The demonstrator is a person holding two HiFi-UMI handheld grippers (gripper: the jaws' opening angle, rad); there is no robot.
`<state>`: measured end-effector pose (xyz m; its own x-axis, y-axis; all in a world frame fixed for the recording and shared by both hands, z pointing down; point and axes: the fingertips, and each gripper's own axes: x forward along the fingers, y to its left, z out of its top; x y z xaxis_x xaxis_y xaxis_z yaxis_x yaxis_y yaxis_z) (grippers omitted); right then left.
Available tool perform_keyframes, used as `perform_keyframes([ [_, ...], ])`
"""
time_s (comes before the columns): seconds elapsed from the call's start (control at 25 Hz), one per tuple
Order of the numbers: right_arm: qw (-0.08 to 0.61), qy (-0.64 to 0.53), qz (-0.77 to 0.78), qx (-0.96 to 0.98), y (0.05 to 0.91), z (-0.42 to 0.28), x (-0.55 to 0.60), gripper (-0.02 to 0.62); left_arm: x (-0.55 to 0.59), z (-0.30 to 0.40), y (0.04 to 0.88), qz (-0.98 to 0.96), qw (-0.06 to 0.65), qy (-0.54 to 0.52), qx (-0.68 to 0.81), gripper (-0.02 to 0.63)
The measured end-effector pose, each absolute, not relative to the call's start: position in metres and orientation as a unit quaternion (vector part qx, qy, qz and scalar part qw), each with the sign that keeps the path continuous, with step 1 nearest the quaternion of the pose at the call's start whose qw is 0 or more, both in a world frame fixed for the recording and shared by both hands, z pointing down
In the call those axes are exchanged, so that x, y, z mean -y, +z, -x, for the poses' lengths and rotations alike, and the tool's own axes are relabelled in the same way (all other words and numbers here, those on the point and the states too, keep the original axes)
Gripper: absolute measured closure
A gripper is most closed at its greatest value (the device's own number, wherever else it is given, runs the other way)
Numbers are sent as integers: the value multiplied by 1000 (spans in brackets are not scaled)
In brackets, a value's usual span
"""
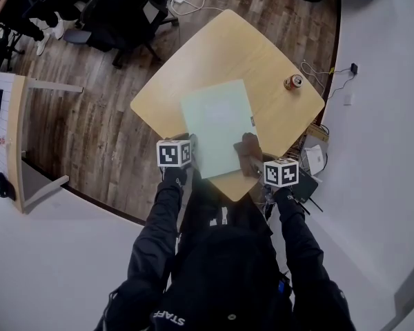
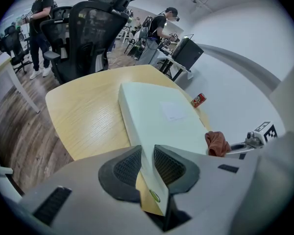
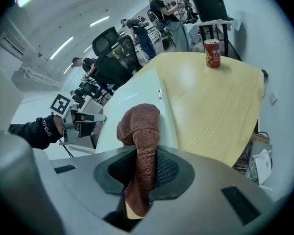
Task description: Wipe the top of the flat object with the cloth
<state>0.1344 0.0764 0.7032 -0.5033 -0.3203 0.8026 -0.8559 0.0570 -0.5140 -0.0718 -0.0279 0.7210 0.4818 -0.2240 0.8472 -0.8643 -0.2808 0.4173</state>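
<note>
Head view, cloth (image 1: 248,154) on flat box (image 1: 217,126), can (image 1: 293,82) near table (image 1: 214,54) corner, chair (image 1: 124,12) beyond

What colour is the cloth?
The cloth is reddish brown, clearest in the right gripper view.

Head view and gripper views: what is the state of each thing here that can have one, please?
flat object: lying flat on the table, near edge clamped.
cloth: bunched, gripped, on the flat object's near right corner.
can: upright on the table, apart from the flat object.
left gripper: shut on the flat object.
right gripper: shut on the cloth.
</note>
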Motion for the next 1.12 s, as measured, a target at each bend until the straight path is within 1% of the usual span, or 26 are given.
perform_keyframes([
  [0.32,251,514,-480,665,693,-175,-74,503,27,71,720,-720,461,345,388,508],
  [0.44,217,490,-497,683,659,-170,-58,505,25,74,713,-719,450,350,397,509],
  [0.56,175,443,-512,715,607,-161,-43,506,19,71,688,-733,420,343,410,509],
  [0.64,154,402,-517,740,568,-153,-34,506,19,66,655,-750,399,310,428,512],
  [0.72,137,358,-523,761,528,-146,-26,506,21,59,612,-768,372,264,449,536],
  [0.84,106,295,-539,782,469,-139,-19,506,24,43,535,-804,308,197,469,563],
  [1.12,51,180,-558,808,359,-122,-19,506,20,-1,376,-862,161,92,471,572],
])
